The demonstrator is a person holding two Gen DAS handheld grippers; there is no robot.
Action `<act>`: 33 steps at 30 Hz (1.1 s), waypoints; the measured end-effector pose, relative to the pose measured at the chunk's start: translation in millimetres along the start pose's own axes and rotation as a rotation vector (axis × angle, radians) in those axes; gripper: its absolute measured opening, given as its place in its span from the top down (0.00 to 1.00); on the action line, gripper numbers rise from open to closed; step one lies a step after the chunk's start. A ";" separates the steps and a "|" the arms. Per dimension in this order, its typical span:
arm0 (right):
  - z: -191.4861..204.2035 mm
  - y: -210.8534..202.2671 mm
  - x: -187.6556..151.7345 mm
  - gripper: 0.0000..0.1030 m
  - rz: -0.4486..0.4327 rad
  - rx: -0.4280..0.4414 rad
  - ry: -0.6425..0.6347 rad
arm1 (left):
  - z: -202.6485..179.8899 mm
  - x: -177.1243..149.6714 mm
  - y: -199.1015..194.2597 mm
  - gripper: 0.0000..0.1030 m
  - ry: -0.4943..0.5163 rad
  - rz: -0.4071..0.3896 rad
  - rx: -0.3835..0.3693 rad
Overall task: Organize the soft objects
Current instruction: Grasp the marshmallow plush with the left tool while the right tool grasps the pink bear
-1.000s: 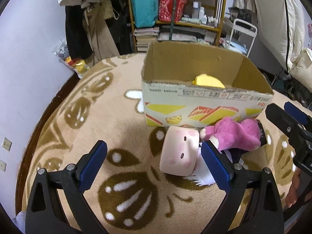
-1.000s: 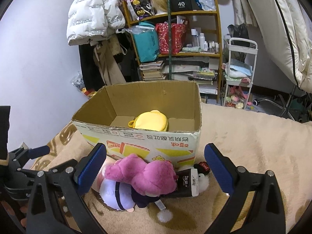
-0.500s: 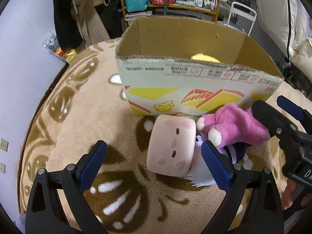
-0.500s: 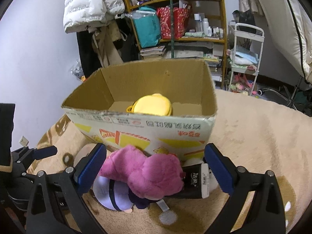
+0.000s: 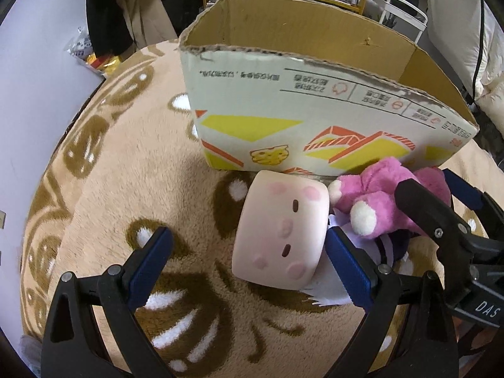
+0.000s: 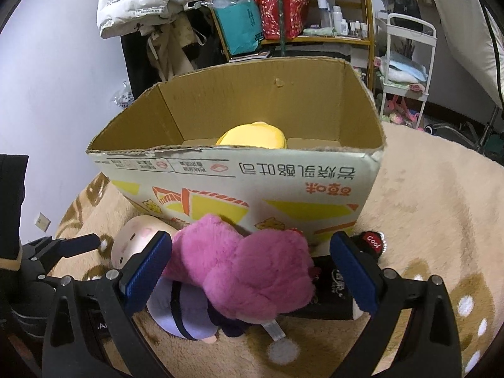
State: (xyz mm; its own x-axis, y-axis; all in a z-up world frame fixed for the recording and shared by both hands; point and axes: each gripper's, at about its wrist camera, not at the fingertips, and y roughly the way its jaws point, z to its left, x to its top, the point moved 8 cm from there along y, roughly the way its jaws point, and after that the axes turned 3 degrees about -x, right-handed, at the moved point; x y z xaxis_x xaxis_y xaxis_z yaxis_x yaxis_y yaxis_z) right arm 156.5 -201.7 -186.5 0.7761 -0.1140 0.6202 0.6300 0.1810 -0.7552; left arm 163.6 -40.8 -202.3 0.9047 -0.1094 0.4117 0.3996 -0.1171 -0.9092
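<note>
A cream block plush with a pink-cheeked face (image 5: 282,231) lies on the rug in front of an open cardboard box (image 5: 315,100). My left gripper (image 5: 249,264) is open, its right finger beside the plush. A pink plush bear (image 6: 242,267) lies on a lilac plush (image 6: 186,315) and a black plush (image 6: 334,296). My right gripper (image 6: 249,274) is open with its fingers on either side of the pink bear; it also shows in the left wrist view (image 5: 441,214). A yellow plush (image 6: 252,135) sits inside the box (image 6: 239,186).
The beige patterned rug (image 5: 126,189) covers the surface. A shelf unit (image 6: 293,15) with bags and bottles, hanging clothes (image 6: 141,3) and a white trolley (image 6: 406,60) stand behind the box. A wall is at the left.
Both grippers have moved forward and lower toward the toys and box. The pink bear now lies between the right gripper's fingers; the cream plush is nearer the left gripper's right finger.
</note>
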 end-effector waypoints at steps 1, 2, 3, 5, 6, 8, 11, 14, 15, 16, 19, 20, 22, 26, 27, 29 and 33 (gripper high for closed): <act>-0.1 0.9 -0.3 0.00 0.003 0.003 0.003 | 1.0 -0.2 1.4 0.07 -0.007 0.003 -0.004; -0.2 2.0 -0.6 0.00 0.006 0.007 0.007 | 2.0 -0.5 2.6 0.07 -0.013 0.006 -0.007; -0.3 3.0 -1.0 0.00 0.009 0.012 0.011 | 3.1 -0.6 3.8 0.07 -0.023 0.008 -0.012; -0.4 4.8 -2.2 0.00 0.016 0.020 0.020 | 4.2 -0.6 4.9 0.07 -0.034 0.009 -0.021; -0.6 5.9 -2.5 0.00 0.021 0.025 0.023 | 4.5 -0.6 5.7 0.07 -0.040 0.009 -0.025; -0.2 7.3 -3.4 0.00 0.031 0.032 0.029 | 7.1 -0.5 8.0 0.08 -0.046 0.012 -0.032; 0.3 11.3 -5.6 0.00 0.051 0.053 0.048 | 6.7 -1.8 9.5 0.19 -0.057 0.016 -0.069; 1.7 15.8 -9.0 0.02 0.078 0.076 0.064 | 5.8 -3.5 10.4 0.34 -0.055 0.015 -0.101; 2.1 16.7 -10.5 0.08 0.084 0.087 0.067 | 3.3 -4.1 10.3 0.42 -0.049 0.016 -0.120; 4.2 17.5 -11.5 0.10 0.091 0.101 0.072 | 1.0 -4.4 10.5 0.50 -0.045 0.017 -0.133; 7.7 15.4 -11.7 0.11 0.082 0.090 0.053 | -3.6 -4.9 9.8 0.55 -0.027 0.012 -0.131; 8.7 14.5 -11.4 0.12 0.078 0.085 0.045 | -3.9 -5.5 9.9 0.56 -0.027 0.014 -0.132; 10.6 11.7 -10.4 0.15 0.070 0.077 0.034 | -6.8 -6.5 6.9 0.59 -0.032 0.015 -0.138; 10.6 6.3 -8.6 0.20 0.054 0.070 0.027 | -7.7 -7.2 2.5 0.61 -0.034 0.008 -0.137; 10.6 4.9 -8.0 0.22 0.048 0.068 0.025 | -7.7 -7.7 1.1 0.61 -0.030 0.004 -0.129; 10.7 2.3 -6.7 0.24 0.041 0.062 0.018 | -7.4 -11.6 -4.5 0.61 -0.024 -0.005 -0.113; 12.6 -3.1 -4.9 0.28 0.025 0.048 0.004 | -1.1 -12.2 -13.8 0.61 -0.040 -0.028 -0.102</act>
State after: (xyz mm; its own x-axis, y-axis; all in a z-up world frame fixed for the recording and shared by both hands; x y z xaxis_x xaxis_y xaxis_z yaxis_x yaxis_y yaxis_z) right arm 150.5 -189.3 -184.5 0.7915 -0.1124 0.6007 0.6088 0.2306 -0.7591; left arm 146.9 -38.9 -194.7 0.8995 -0.0652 0.4321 0.4094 -0.2197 -0.8855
